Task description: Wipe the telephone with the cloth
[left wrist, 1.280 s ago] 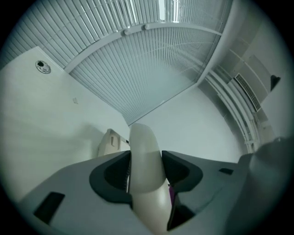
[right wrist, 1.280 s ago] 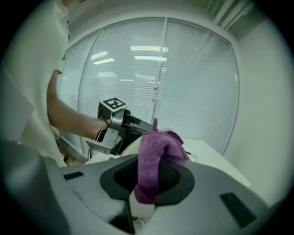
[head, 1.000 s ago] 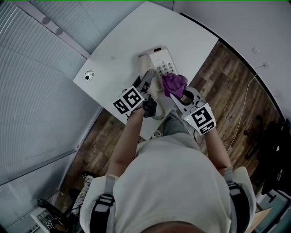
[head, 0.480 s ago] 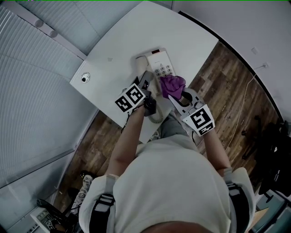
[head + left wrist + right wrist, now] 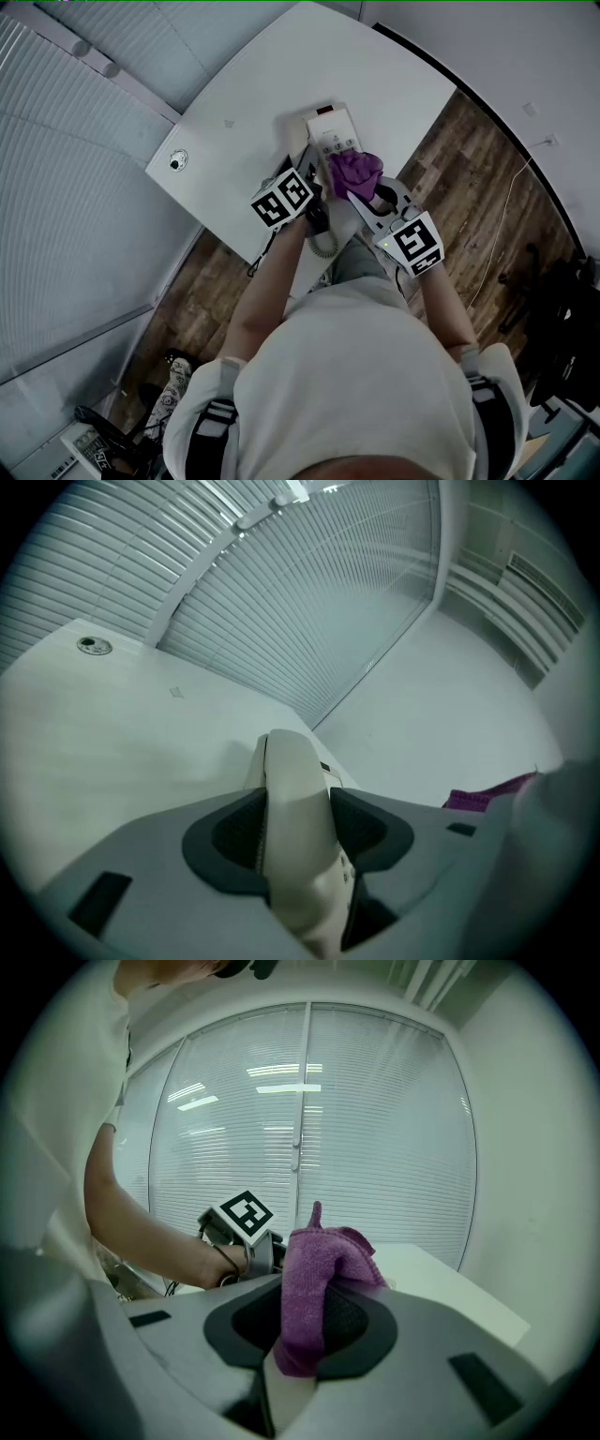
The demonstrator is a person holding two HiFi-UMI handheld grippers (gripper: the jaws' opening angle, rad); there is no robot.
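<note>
Your left gripper [image 5: 298, 834] has its fingers clamped on the cream handset [image 5: 292, 780], at the left side of the telephone [image 5: 334, 129] on the white bench [image 5: 272, 84]. Your right gripper [image 5: 302, 1321] grips the purple cloth [image 5: 319, 1260] between its fingers, bunched over the telephone's near end.
</note>
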